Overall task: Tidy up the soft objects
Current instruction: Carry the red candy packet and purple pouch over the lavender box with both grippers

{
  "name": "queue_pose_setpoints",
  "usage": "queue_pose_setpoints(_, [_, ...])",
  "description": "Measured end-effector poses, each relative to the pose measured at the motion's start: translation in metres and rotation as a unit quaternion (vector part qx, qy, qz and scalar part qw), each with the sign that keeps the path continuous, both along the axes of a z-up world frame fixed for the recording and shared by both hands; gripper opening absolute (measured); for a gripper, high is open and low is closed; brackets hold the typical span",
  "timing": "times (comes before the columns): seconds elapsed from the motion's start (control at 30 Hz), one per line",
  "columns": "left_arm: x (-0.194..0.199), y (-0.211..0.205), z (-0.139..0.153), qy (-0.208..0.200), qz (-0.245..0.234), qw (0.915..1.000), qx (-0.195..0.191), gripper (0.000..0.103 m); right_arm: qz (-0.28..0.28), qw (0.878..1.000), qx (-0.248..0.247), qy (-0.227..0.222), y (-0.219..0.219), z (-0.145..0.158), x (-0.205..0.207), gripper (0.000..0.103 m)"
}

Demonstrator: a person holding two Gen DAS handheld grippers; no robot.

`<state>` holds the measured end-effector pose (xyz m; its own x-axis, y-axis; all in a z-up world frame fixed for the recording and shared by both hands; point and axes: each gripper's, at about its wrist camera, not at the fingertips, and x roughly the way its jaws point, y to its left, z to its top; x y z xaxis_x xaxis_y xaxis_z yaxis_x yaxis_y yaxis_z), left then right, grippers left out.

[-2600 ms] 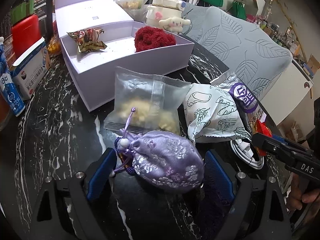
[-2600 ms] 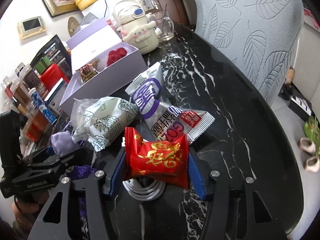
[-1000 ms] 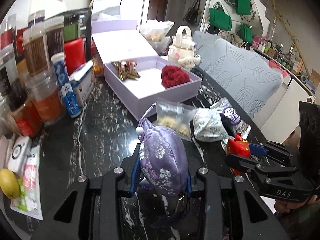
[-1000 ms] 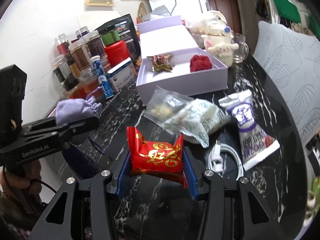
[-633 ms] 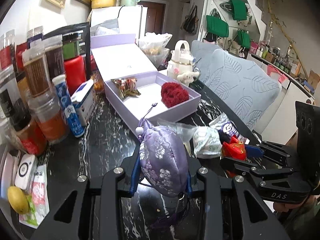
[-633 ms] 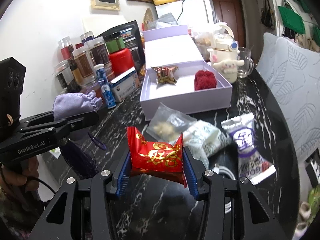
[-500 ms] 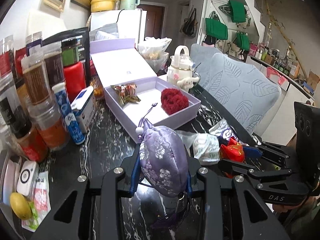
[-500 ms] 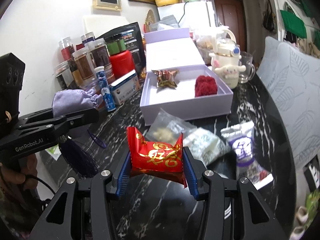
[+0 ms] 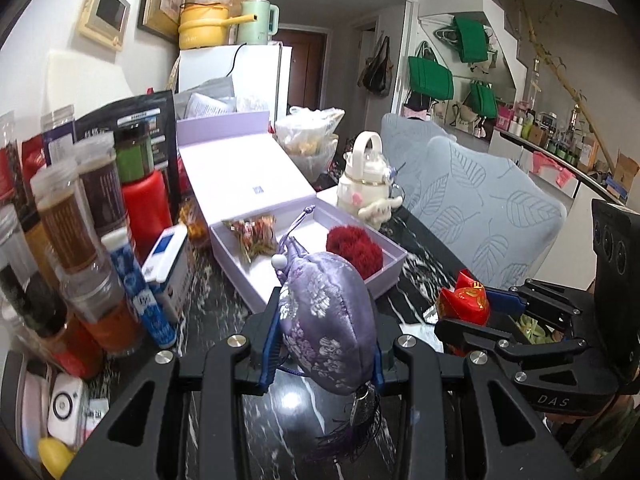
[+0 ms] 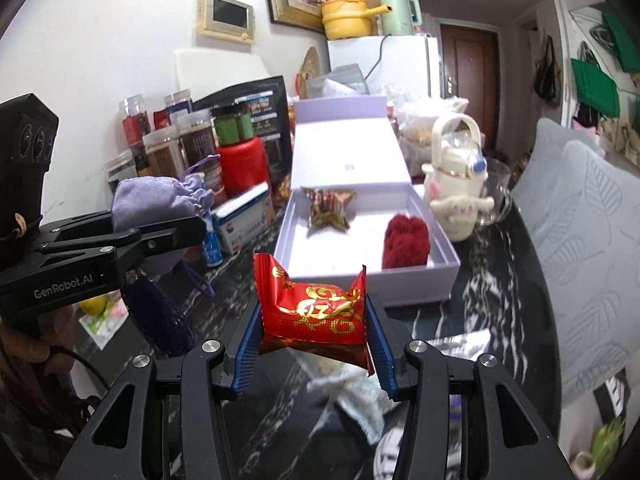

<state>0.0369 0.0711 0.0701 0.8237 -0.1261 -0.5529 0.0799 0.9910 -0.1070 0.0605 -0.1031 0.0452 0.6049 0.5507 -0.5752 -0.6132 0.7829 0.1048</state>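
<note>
Black marble table: centre-frame box holds 2 things, candy and pompom; left gripper pinches pouch, right gripper pinches packet.

Left gripper clamped on purple brocade pouch, clear of black marble table.
Beyond: open lilac box containing red pompom; right gripper gripping red packet.
</note>
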Motion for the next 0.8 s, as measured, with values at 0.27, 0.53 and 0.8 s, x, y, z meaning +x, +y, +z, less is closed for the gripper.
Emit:
queue_pose_setpoints(0.27, [0.027, 0.007, 0.014, -0.017, 0.000, 0.9999, -0.001, 0.035, 0.004, 1.000, 0.003, -0.017, 0.009, 0.015, 0.023, 0.048])
queue_pose_setpoints(0.53, [0.055, 0.014, 0.028, -0.038, 0.004, 0.9993, 0.000, 0.035, 0.002, 0.999, 0.006, -0.039, 0.017, 0.031, 0.054, 0.048])
queue_pose_setpoints(0.8, [0.093, 0.018, 0.038, -0.055, 0.002, 0.9985, 0.002, 0.035, -0.007, 0.998, 0.014, -0.059, 0.023, 0.046, 0.099, 0.048])
